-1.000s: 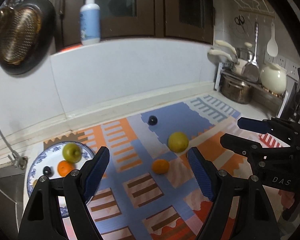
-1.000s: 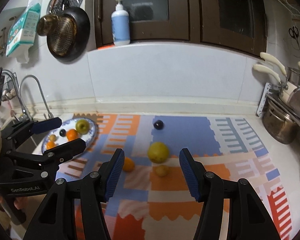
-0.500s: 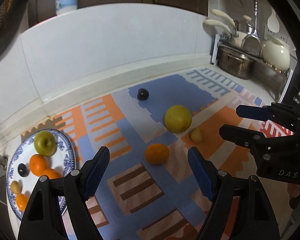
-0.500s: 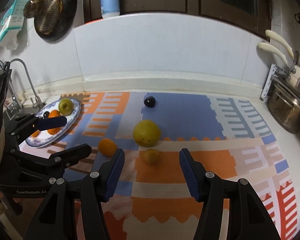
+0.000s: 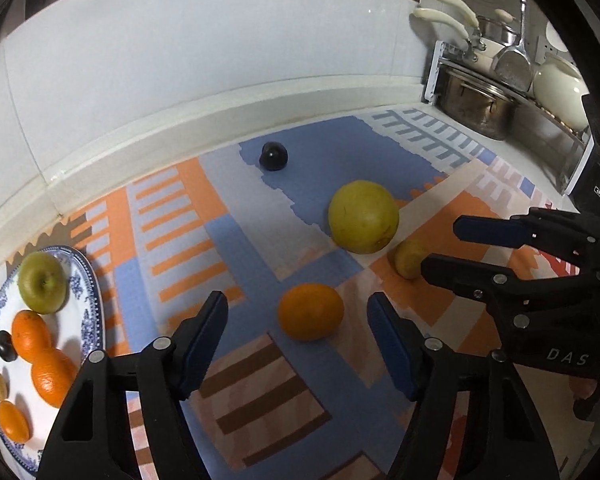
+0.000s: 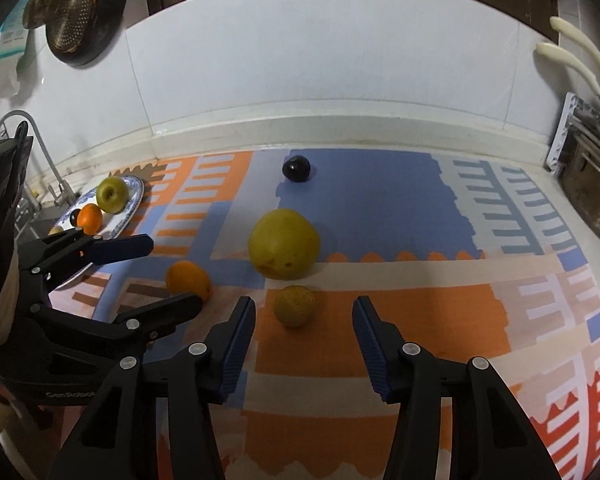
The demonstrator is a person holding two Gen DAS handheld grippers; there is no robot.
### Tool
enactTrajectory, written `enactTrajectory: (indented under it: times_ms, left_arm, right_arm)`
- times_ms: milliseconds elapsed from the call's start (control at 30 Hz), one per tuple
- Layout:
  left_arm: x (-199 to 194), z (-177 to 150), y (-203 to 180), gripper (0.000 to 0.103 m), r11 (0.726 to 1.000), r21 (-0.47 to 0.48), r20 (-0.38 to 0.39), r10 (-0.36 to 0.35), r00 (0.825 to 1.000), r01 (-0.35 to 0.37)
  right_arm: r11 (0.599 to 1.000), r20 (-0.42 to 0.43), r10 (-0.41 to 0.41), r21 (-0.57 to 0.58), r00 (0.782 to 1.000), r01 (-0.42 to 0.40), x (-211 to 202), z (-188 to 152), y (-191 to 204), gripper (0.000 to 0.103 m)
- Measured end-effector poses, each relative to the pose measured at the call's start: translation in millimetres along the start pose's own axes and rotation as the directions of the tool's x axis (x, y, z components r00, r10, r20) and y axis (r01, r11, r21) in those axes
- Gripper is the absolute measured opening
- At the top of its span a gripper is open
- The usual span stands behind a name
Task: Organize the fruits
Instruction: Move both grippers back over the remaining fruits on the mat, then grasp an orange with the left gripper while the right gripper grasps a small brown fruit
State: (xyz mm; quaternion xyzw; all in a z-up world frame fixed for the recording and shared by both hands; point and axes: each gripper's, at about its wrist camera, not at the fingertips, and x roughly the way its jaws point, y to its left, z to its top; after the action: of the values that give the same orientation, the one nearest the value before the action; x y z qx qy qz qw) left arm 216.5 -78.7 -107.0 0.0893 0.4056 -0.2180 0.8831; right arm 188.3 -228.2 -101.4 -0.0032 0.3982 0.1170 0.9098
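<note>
Blue-and-white patterned plate (image 5: 85, 280) at the far left of the left wrist view, lying on the tabletop's striped orange, blue and cream mat (image 5: 236, 232); on it a green apple (image 5: 42, 282), three oranges, a small dark plum and a small brownish fruit. Right of the plate, low in the frame, the left hand-held gripper (image 5: 298, 326), blue-padded jaws spread but closing, with a loose orange (image 5: 310, 311) on the mat just ahead between the fingertips, pads not touching it. Beyond, upper centre, a dark plum (image 5: 273, 155) alone on the blue patch near the white backsplash. Right of centre, a large yellow fruit (image 5: 363, 216), with a small yellow fruit (image 5: 409, 258) just beside it to the lower right. Further right, the right hand-held gripper seen from the side, one black finger tip overlapping the small yellow fruit. At the far upper right, a steel pot (image 5: 476, 106) and a cream kettle (image 5: 558, 94) on a rack. From the right wrist view, same order: plate (image 6: 134, 200) at mid left, left hand-held gripper in front of it, orange (image 6: 188, 280) by its lower finger, large yellow fruit (image 6: 284, 243) in the centre, and the right hand-held gripper (image 6: 304, 316) at the bottom, jaws apart and closing, small yellow fruit (image 6: 294, 305) between the tips, untouched.
</note>
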Motion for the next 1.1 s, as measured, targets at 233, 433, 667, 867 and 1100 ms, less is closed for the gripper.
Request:
enactTrajectory:
  times_ms: [233,433,667,867,1100]
  left_arm:
    - [9,1,1,0.054,1.000,-0.009,-0.027,-0.027,0.999,0.027]
    - [14,0,3,0.040,0.998,-0.034,-0.048,-0.050,0.998,0.049]
    - [12,-1,3,0.035,0.997,-0.051,-0.046,-0.053,0.998,0.051]
    - [-3,0,3,0.035,0.997,-0.062,-0.015,-0.044,0.999,0.043]
    - [-30,1,2,0.035,0.997,-0.077,0.034,-0.026,0.999,0.028]
  right_arm:
    - [1.000,-0.039,0.024,-0.006,0.999,-0.024,17,0,-1,0.043]
    - [0.999,-0.057,0.043,0.003,0.997,-0.042,27,2,-1,0.036]
    - [0.999,-0.072,0.048,0.008,0.996,-0.047,32,2,-1,0.029]
    - [0.999,-0.048,0.046,0.010,0.998,-0.045,19,1,1,0.029]
    - [0.999,-0.001,0.054,0.000,0.999,-0.054,-7,7,10,0.029]
